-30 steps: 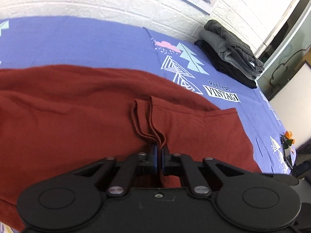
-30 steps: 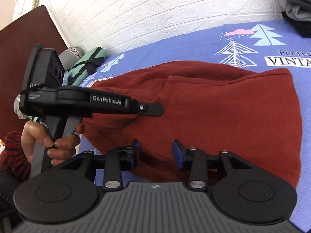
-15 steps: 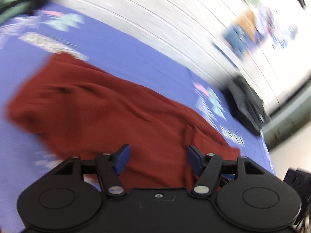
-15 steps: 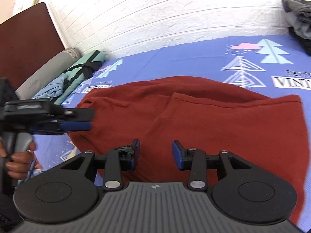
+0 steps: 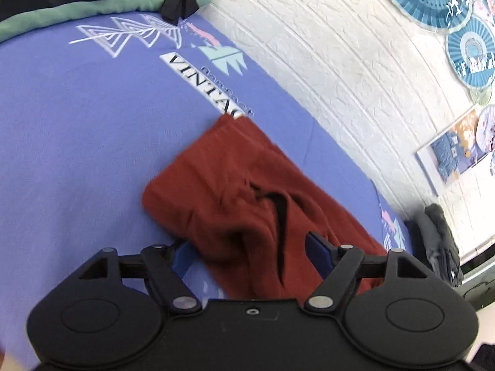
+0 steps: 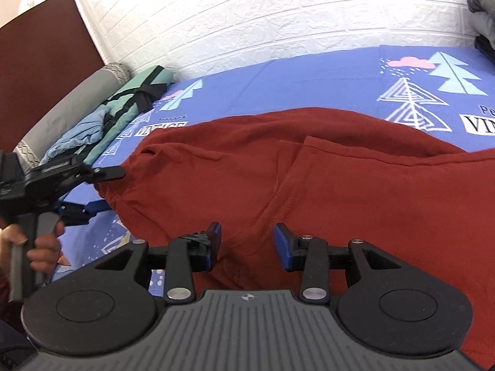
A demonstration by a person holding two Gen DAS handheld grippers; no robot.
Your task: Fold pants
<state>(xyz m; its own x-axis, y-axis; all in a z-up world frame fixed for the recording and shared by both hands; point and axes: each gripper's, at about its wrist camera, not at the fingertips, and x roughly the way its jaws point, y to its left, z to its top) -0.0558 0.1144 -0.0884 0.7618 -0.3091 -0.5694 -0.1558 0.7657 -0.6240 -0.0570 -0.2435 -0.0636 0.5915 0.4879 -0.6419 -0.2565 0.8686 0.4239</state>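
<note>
Dark red pants (image 6: 340, 185) lie folded across the blue printed bedsheet (image 6: 309, 74). My left gripper (image 5: 250, 253) is open wide at their left end, its blue pads (image 5: 318, 247) standing either side of the rumpled red cloth (image 5: 235, 191) without pressing on it. In the right wrist view the left gripper (image 6: 105, 190) shows at the far left, held by a hand (image 6: 40, 244), one finger above the pants' corner and one below. My right gripper (image 6: 247, 241) is open over the pants' near edge, with red fabric lying between its fingers.
A green bundle with a black strap (image 6: 136, 95), a light blue cloth (image 6: 80, 133) and a grey bolster (image 6: 71, 105) lie at the bed's head by a dark brown headboard (image 6: 40, 52). Folded grey and black clothes (image 5: 439, 241) are stacked at the far end. A white brick wall (image 6: 263, 21) runs behind.
My left gripper let go of the pinched fold, opened wide and swung with a roll to the pants' left end. My right gripper stayed open and shifted a little.
</note>
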